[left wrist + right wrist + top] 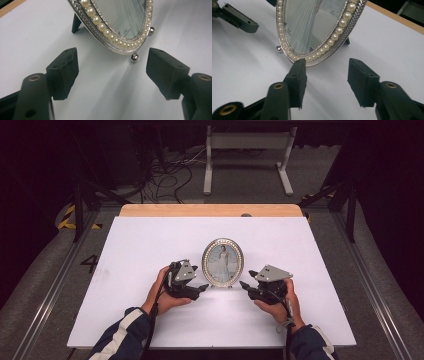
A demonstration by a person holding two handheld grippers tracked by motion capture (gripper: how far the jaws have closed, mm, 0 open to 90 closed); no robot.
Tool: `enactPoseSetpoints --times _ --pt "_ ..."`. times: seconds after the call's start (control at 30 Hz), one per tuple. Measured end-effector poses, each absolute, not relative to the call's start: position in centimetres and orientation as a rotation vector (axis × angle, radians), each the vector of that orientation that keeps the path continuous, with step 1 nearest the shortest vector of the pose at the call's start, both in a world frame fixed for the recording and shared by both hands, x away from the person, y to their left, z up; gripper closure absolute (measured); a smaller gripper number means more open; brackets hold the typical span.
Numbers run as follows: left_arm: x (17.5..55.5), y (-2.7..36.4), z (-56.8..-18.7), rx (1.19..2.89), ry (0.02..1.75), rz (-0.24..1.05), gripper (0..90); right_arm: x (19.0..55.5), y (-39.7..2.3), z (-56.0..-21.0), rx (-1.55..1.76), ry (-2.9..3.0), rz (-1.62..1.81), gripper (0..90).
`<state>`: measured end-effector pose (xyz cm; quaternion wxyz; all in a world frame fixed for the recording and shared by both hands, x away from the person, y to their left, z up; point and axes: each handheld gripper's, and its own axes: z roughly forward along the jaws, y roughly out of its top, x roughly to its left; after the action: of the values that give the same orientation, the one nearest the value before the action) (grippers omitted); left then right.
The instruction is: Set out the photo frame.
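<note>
An oval picture frame [222, 262] with a silver, pearl-studded rim stands upright on its small ball feet and back prop near the middle of the white table [145, 240]. It holds a photo of a person in a long pale dress. My left gripper [201, 288] rests just left of its base and my right gripper [244, 285] just right of it, both tips pointing at the frame. In the left gripper view the jaws [112, 61] stand open just short of the frame's lower rim [100, 26]. In the right gripper view the open jaws [327, 68] sit just short of the rim [337, 31]. Neither pad presses on it.
A wooden strip [210, 210] runs along the table's far edge. Beyond it, on the floor, are a white metal stand [247, 150] and loose cables [165, 175]. The left gripper's jaw [237, 21] appears at the top left of the right gripper view.
</note>
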<state>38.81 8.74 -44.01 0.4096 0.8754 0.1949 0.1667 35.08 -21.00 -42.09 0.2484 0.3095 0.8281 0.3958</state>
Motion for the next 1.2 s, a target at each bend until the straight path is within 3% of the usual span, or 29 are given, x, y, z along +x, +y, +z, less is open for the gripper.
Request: enactPoseSetpoints --times 0.27,0.67,1.2 --pt "37.8 9.4 -43.9 2.222 0.464 0.465 17.2 34.1 -21.5 -42.6 0.798 2.280 1.047 32.7" --pt "36.4 11.6 -44.4 2.223 0.477 0.454 7.4 33.2 -22.9 -43.4 0.834 2.275 1.033 18.9" --pt "32.9 15.2 -45.9 2.293 0.500 0.464 5.5 31.9 -24.4 -44.2 0.861 2.242 1.011 18.4"
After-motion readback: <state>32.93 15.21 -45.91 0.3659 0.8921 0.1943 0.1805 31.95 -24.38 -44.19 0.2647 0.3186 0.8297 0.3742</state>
